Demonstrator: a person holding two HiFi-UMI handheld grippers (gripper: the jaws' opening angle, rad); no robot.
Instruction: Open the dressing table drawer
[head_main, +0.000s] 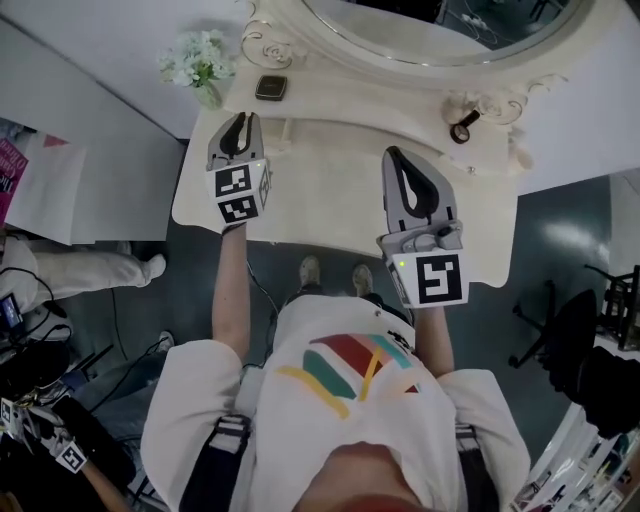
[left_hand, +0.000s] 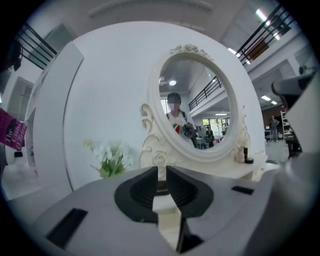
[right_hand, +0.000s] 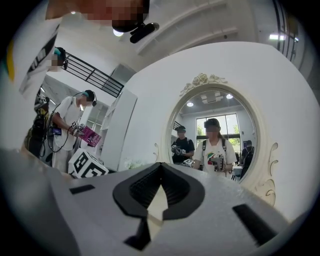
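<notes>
The drawer is not showing for you in any view: the tabletop (head_main: 330, 200) in front of the mirror (head_main: 440, 30) is covering the front. Your left gripper (head_main: 242, 120) jaws are standing slightly apart, empty; your right gripper (head_main: 393, 155) jaws are meeting, empty. Flowers (head_main: 197, 60) are sitting left of the mirror

Landmark: oval mirror in cream carved frame (left_hand: 192, 107).
- Behind mirror: white curved wall panel (left_hand: 100, 95), plain.
- Below mirror: cream wooden dressing table top (head_main: 340, 190). Under that, dull grey floor (head_main: 565, 235), where I stand.
- Right of mirror, down on floor: black swivel chair (head_main: 575, 335).
- Above mirror, to both sides: black gallery railing (right_hand: 92, 75) and strip ceiling lights (left_hand: 261, 15), lit.
- In mirror glass I see bright tall windows (right_hand: 232, 127), daylight coming through.
</notes>
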